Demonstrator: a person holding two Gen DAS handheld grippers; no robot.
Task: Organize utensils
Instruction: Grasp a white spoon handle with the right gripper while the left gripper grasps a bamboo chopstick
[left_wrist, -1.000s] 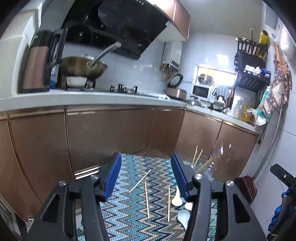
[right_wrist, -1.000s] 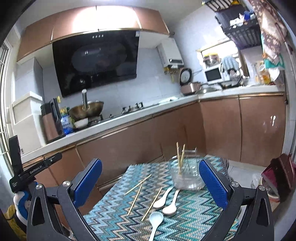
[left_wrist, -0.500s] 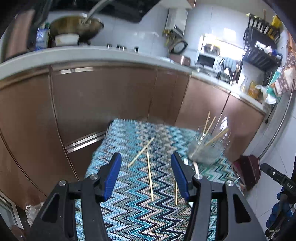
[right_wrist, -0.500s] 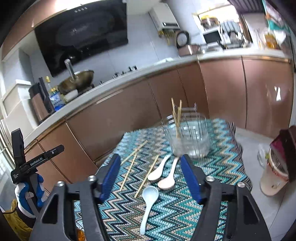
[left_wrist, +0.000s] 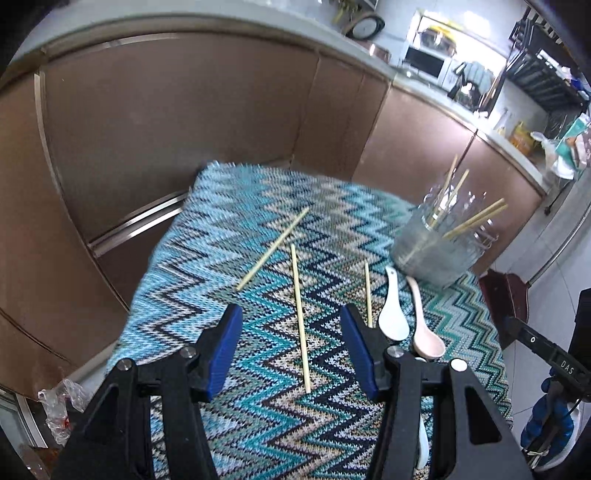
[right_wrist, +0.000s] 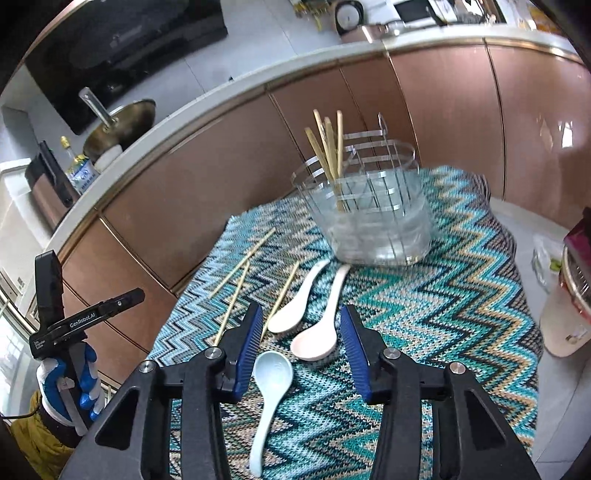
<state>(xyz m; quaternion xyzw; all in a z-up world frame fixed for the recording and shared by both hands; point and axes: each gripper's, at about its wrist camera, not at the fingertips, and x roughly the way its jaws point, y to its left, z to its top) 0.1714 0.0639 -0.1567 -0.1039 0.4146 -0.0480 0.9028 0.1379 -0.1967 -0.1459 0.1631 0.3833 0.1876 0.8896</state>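
A: Where is the left gripper (left_wrist: 291, 325)?
B: Jaws apart, above a long bamboo chopstick (left_wrist: 300, 317) lying between its blue pads on the zigzag-patterned cloth (left_wrist: 229, 236).
A: And the right gripper (right_wrist: 301, 328)?
B: Also spread, holding nothing; the pink ceramic spoon (right_wrist: 320, 332) lies between its fingers, near the clear slotted utensil holder (right_wrist: 373, 221).

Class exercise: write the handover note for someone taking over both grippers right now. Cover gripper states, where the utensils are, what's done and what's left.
Left gripper: open, empty, over the middle chopstick.
Right gripper: open, empty, over the pink spoon.
Done: several chopsticks stand in the clear holder.
Left: three loose chopsticks and three spoons, white, pink and pale blue, lie on the zigzag cloth.
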